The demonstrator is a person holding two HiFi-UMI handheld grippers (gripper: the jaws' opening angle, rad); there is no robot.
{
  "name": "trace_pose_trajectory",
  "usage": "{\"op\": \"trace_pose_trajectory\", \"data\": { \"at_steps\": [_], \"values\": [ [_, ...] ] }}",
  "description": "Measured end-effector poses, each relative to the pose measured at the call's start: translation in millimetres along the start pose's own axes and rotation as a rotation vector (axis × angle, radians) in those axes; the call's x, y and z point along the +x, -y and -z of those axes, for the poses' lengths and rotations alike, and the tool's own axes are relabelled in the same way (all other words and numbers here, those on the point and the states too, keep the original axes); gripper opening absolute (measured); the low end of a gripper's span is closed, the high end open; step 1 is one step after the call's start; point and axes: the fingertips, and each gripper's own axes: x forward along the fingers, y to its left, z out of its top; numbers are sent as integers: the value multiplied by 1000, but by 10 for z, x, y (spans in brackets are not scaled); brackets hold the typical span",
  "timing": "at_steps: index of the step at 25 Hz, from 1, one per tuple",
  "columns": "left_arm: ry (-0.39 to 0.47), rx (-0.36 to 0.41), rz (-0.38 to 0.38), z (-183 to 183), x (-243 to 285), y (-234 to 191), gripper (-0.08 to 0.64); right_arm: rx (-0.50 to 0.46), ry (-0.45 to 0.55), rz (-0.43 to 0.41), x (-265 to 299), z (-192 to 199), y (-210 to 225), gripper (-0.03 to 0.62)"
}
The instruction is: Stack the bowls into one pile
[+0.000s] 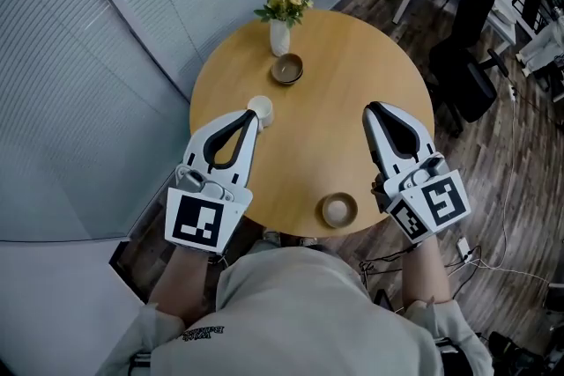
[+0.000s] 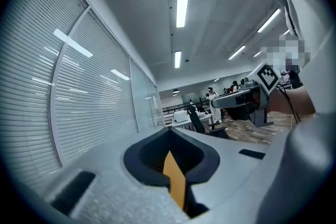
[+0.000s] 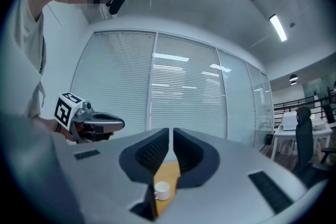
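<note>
Head view showed the left gripper [image 1: 253, 115] with jaws pressed together and the right gripper [image 1: 373, 111] all but closed, both empty. The dark bowl [image 1: 286, 68] sat just beside the vase [image 1: 279, 37]. The pale bowl [image 1: 338, 210] lay far from the vase at the bench [image 1: 352, 57] rim, where a clumsy nudge might tip it off.

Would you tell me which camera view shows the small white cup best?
The head view: the white cup sits plainly on the round table, beside the left hand-held gripper. The right gripper view catches it small, through the jaw gap. The left gripper view misses it.
</note>
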Motion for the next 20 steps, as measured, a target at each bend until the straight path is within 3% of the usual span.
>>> {"op": "trace_pose_trajectory", "data": {
  "at_steps": [6,20],
  "values": [
    [-24,-41,14,147,-38,77,21,4,-22,-23,-68,110,-120,43],
    [-89,-37,31,385,-152,172,20,35,-60,-33,-191,245,-279,43]
  ]
}}
